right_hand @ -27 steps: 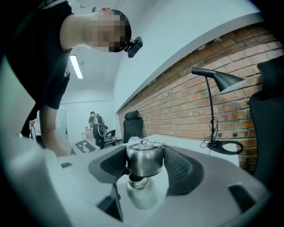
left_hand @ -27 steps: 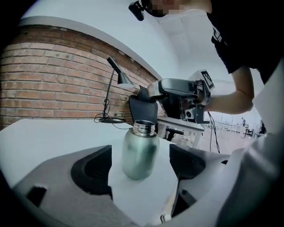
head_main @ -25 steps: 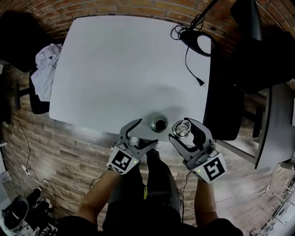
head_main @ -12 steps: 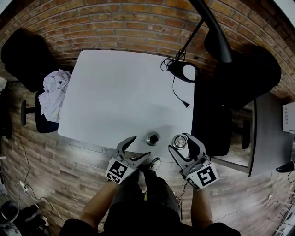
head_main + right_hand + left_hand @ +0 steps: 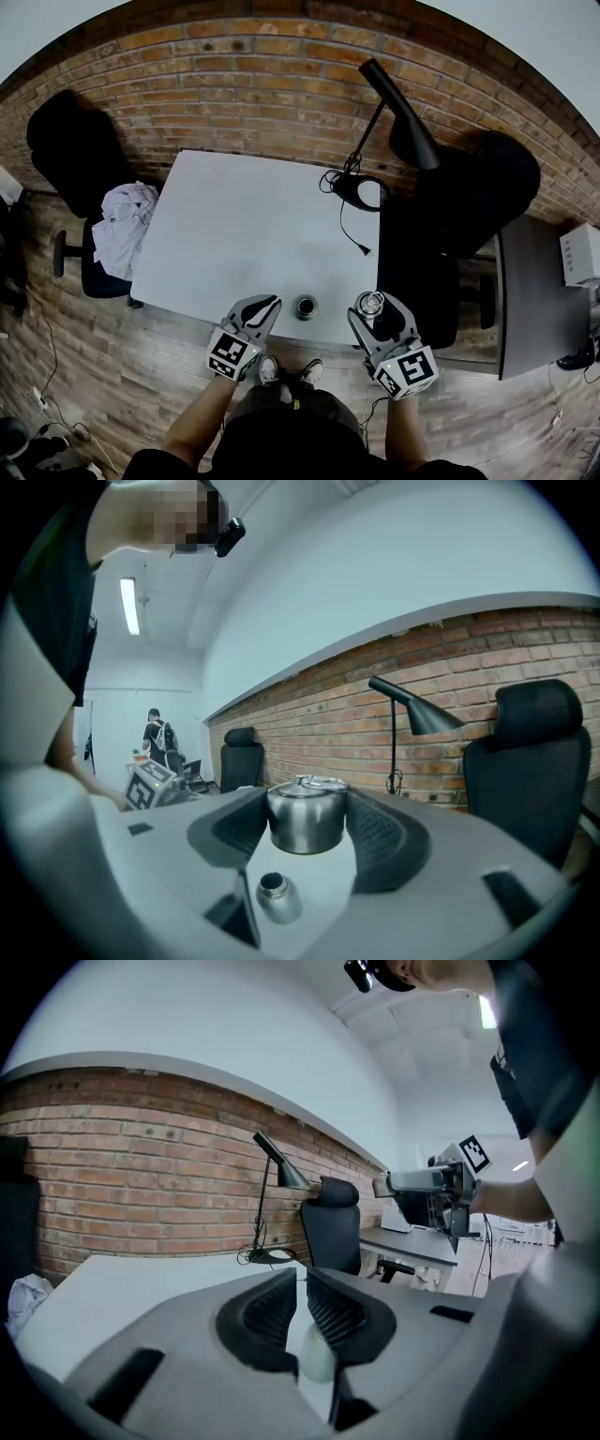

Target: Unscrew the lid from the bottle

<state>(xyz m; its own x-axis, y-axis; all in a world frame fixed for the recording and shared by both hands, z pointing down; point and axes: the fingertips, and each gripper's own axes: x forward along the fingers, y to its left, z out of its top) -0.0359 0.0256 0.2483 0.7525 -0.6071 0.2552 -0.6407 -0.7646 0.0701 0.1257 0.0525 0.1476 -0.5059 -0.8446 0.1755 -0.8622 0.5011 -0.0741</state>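
Note:
A small steel bottle (image 5: pixel 306 307) stands open-necked on the white table (image 5: pixel 244 234), close to its front edge; it also shows low in the right gripper view (image 5: pixel 272 895). Its steel lid (image 5: pixel 370 303) is off the bottle and to its right. My right gripper (image 5: pixel 375 306) is shut on the lid, and the lid (image 5: pixel 307 816) sits between the ribbed pads (image 5: pixel 380 841). My left gripper (image 5: pixel 270 304) hovers just left of the bottle. Its jaws are closing, down to a thin slit (image 5: pixel 302 1286), with nothing between them.
A black desk lamp (image 5: pixel 398 117) with its round base (image 5: pixel 361 191) and a loose cord (image 5: pixel 345 225) sits at the table's far right corner. Black office chairs (image 5: pixel 469 197) flank the table, one with white cloth (image 5: pixel 117 225). A brick wall runs behind.
The left gripper's jaws have gone from wide open to nearly together. Both grippers drew back to the table's front edge; the right one kept the lid. The head view pulled back.

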